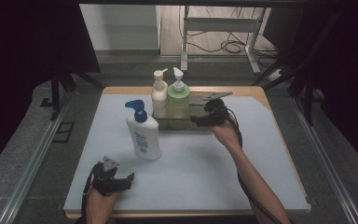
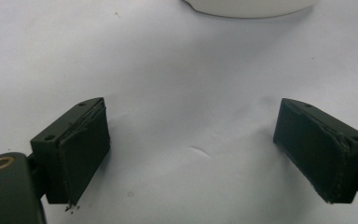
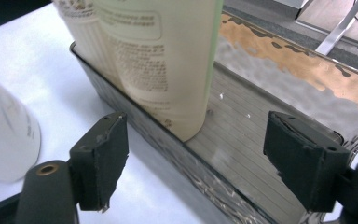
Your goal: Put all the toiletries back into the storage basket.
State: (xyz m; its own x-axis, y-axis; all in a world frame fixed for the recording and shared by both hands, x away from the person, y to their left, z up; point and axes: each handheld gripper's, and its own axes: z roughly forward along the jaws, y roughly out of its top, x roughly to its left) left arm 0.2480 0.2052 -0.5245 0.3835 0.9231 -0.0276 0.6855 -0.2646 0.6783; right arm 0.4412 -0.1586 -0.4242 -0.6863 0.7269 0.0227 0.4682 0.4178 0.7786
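A shiny metal tray (image 1: 196,100) stands at the back middle of the table with a cream pump bottle (image 1: 159,95) and a green pump bottle (image 1: 178,97) upright in its left part. The green bottle (image 3: 168,56) and the tray's floor (image 3: 242,140) fill the right gripper view. My right gripper (image 1: 195,119) is open at the tray's front wall, its jaws straddling the rim with nothing between them. A white bottle with a blue pump (image 1: 143,132) stands in front of the tray. My left gripper (image 1: 130,178) is open low over the mat, near the front left; the white bottle's base (image 2: 249,7) lies ahead.
A pale mat (image 1: 242,158) covers the wooden table. The tray's right part (image 3: 279,107) holds nothing. Beyond the table is a floor with a metal frame (image 1: 219,28) and cables. Dark curtains hang on both sides.
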